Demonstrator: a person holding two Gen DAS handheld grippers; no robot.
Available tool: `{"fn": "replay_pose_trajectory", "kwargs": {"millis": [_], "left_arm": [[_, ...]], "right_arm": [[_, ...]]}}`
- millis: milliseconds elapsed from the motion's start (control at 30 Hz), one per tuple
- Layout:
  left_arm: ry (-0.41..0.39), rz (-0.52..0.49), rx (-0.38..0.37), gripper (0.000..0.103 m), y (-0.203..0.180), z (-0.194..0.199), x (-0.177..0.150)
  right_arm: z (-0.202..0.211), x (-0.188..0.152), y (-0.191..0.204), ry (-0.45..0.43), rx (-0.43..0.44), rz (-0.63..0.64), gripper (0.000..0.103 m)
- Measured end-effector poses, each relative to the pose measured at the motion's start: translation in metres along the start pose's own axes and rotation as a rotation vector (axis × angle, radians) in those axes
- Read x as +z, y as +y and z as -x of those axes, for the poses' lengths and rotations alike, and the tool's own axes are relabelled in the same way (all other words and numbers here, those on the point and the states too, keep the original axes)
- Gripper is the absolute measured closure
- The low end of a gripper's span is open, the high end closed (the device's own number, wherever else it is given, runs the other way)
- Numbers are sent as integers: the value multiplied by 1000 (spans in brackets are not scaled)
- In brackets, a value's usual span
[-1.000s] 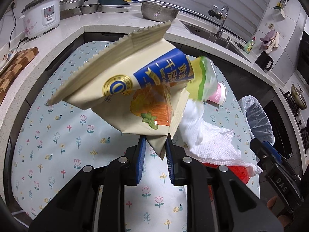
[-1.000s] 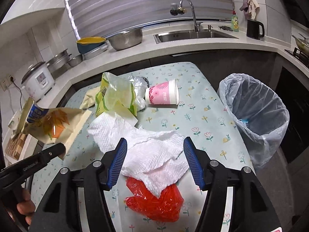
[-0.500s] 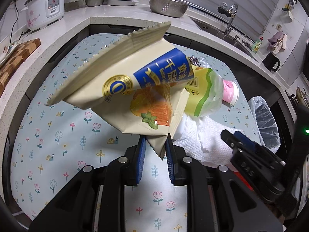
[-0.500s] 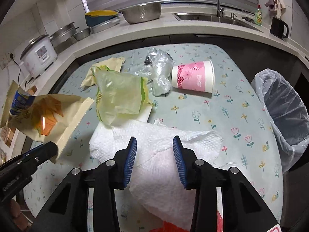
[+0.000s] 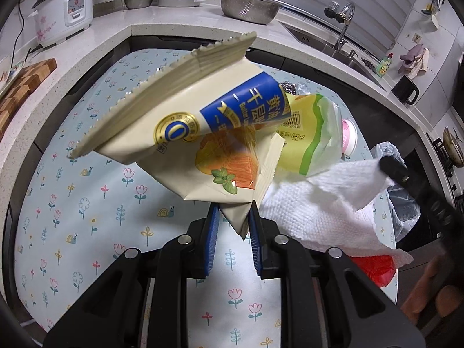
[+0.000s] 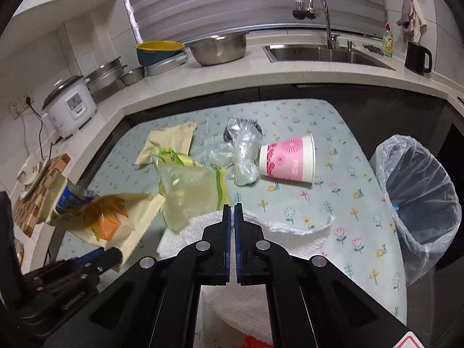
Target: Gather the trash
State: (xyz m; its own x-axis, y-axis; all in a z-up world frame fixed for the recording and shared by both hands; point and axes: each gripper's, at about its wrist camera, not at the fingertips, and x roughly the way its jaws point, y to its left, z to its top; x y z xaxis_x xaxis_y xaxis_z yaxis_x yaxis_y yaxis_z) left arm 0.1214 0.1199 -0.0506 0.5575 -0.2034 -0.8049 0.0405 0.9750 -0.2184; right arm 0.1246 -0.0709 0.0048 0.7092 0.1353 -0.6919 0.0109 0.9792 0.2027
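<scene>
Gripping two pieces of trash at once: left gripper [image 5: 231, 226] is pinched on the bottom corner of the cream pastry bag [image 5: 185, 133], which hangs clear above the counter [image 5: 87, 203]. Right gripper [image 6: 231, 211] has its jaws pressed together on a fold of the white paper towel [image 6: 290, 232]; in the left wrist view the towel [image 5: 319, 206] is drawn up toward that gripper's dark tip at the right edge, its lower part trailing over the red plastic bag [image 5: 374, 269].

Step in hand, as judged: pickup complete on both sides, transfer to the bin not yet made. The lined trash bin [image 6: 420, 200] stands off the counter's right edge, open-mouthed. Next move calls for carrying the towel right, over the rim, before releasing; the towel is limp and may drag the red bag with it.

Pose: both grippers point forward and steeply down toward the counter, right one lying to the right of the left. Fingers of the person's right hand [image 5: 429, 295] show at the lower right.

Uncollected: green snack bag [image 6: 194, 197], clear plastic wrap [image 6: 243, 156], pink paper cup [image 6: 287, 161] on its side, tan wrapper [image 6: 171, 140].
</scene>
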Motion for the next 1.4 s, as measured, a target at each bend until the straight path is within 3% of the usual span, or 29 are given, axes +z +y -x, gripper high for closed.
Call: {"fn": "replay_pose_trajectory", "kwargs": {"millis": [367,567,900,1400], "left_arm": [[-78,-49,-40,83,-24,43,8],[-118,-128,-66,83,-58,63,19],[-126,-270,-137,83,-149,56,30],[-29,-440,-240,83,-280,-17,39]], "right_arm": [[82,51,-8,-197,37,-25,101],[117,69,-27,-280,6,-36,101],[132,59,-91,-287,-86,-102,101],[119,64,-217,-265,-258,-222,101]]}}
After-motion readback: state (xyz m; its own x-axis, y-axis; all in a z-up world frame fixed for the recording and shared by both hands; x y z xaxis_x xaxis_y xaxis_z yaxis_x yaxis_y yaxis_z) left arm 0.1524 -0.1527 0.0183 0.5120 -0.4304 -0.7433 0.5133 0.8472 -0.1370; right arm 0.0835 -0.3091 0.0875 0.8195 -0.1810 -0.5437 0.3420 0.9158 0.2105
